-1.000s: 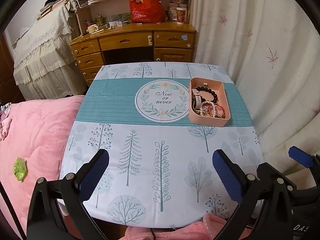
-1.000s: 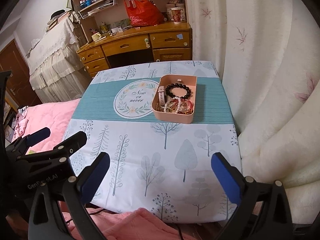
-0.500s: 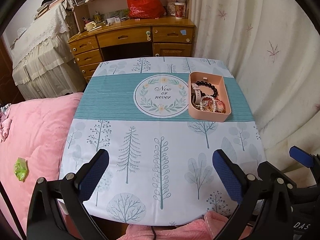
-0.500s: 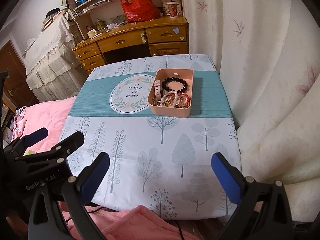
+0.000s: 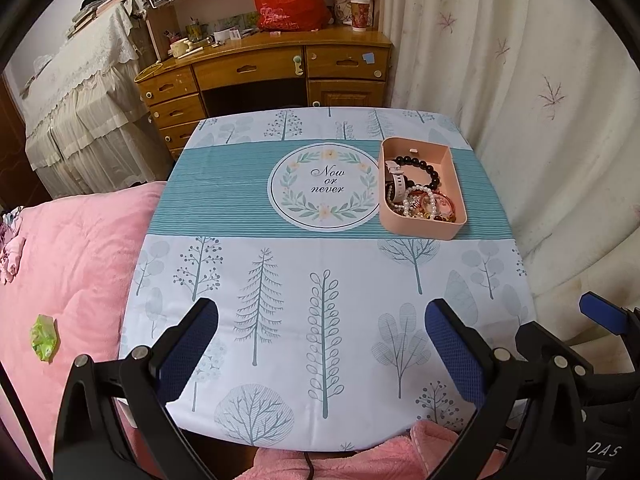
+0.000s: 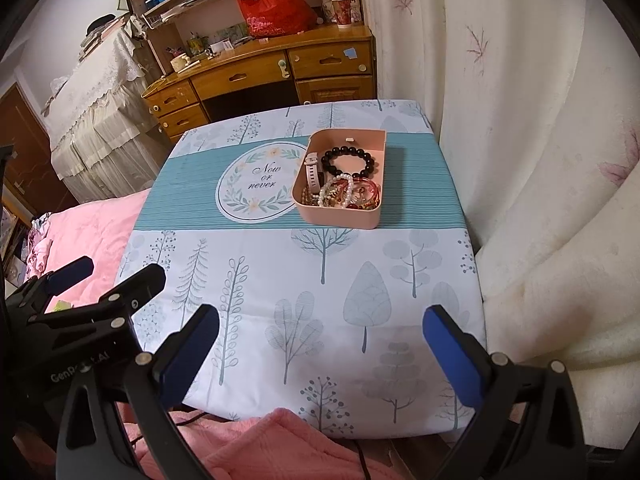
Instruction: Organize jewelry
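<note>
Jewelry (image 5: 420, 196) tangled, pieces indistinct; tray (image 5: 416, 229) wall hides some.

The left black plastic two-finger gripper (image 5: 320, 336) is showing blue mesh-textured pads (image 5: 454, 354) and silver screws. The right matching black gripper (image 6: 320, 338) is wearing smoother blue pads (image 6: 452, 360); white "GenRobot.AI" lettering is showing at lower left.

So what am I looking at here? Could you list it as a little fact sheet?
surface: table with a tree-print cloth
container: pink tray on the teal band
contents: black bead bracelet, white watch, pearl bracelet, red bangles
left gripper: open, empty, near edge
right gripper: open, empty, near edge
</note>
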`<move>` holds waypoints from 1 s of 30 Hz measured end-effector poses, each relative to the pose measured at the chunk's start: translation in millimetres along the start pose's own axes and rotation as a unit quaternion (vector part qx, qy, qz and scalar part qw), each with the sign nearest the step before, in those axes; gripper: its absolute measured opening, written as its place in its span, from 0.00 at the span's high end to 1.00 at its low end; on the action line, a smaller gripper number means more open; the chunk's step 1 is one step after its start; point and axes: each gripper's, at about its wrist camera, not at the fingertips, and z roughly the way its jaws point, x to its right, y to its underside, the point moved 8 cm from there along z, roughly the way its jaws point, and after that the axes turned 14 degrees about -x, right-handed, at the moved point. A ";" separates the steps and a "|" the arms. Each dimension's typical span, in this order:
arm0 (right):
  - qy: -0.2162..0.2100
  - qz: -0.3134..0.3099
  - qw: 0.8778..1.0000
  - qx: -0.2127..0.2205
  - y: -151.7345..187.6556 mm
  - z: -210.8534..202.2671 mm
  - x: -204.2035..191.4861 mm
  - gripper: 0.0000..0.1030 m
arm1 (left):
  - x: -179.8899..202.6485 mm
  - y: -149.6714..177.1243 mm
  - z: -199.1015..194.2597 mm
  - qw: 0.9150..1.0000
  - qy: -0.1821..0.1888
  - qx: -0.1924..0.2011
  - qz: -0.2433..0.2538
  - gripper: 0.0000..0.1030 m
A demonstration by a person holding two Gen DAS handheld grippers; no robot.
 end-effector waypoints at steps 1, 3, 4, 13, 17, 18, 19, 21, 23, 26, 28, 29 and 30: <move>0.000 0.000 1.000 -0.001 -0.2 0.6 0.4 0.01 | 0.0 -0.4 1.3 1.000 0.000 -0.002 0.000 0.01; -0.001 0.000 1.000 -0.004 -1.4 2.7 1.6 0.01 | -0.8 -0.5 2.9 1.000 -0.001 -0.006 -0.001 0.01; -0.001 0.000 1.000 -0.006 -2.0 3.8 2.2 0.01 | 0.2 -2.1 3.7 1.000 -0.001 -0.007 -0.001 0.01; -0.002 -0.004 1.000 -0.023 -7.2 12.9 6.9 0.01 | 1.4 -4.7 14.9 1.000 -0.005 -0.028 -0.008 0.01; -0.003 -0.003 0.999 -0.036 -7.8 19.0 9.2 0.01 | 2.5 -2.2 22.9 0.999 -0.012 -0.044 -0.008 0.01; -0.004 -0.002 0.999 -0.040 -7.5 21.7 9.6 0.01 | 2.1 -1.3 25.0 0.999 -0.012 -0.049 -0.009 0.01; -0.007 -0.002 0.999 -0.047 -6.8 25.2 9.8 0.01 | 1.4 0.1 27.9 0.998 -0.012 -0.056 -0.011 0.01; -0.011 0.000 0.998 -0.059 -5.6 30.7 10.4 0.01 | 1.4 1.4 31.6 0.998 -0.014 -0.064 -0.010 0.01; -0.011 0.004 0.998 -0.069 -4.7 34.8 11.4 0.01 | 2.2 2.6 34.6 0.997 -0.017 -0.072 -0.008 0.01; -0.011 0.008 0.997 -0.075 -4.1 37.5 12.5 0.01 | 1.8 3.5 37.7 0.997 -0.019 -0.080 -0.006 0.01; -0.010 0.008 0.997 -0.079 -4.1 38.3 12.6 0.01 | 1.2 3.9 38.8 0.996 -0.020 -0.083 -0.006 0.01; -0.009 0.008 0.997 -0.081 -3.8 39.0 12.2 0.01 | 0.5 4.5 40.1 0.996 -0.019 -0.085 -0.006 0.01; -0.008 0.008 0.997 -0.082 -3.5 39.6 11.9 0.01 | -0.3 5.4 41.8 0.996 -0.017 -0.089 -0.006 0.01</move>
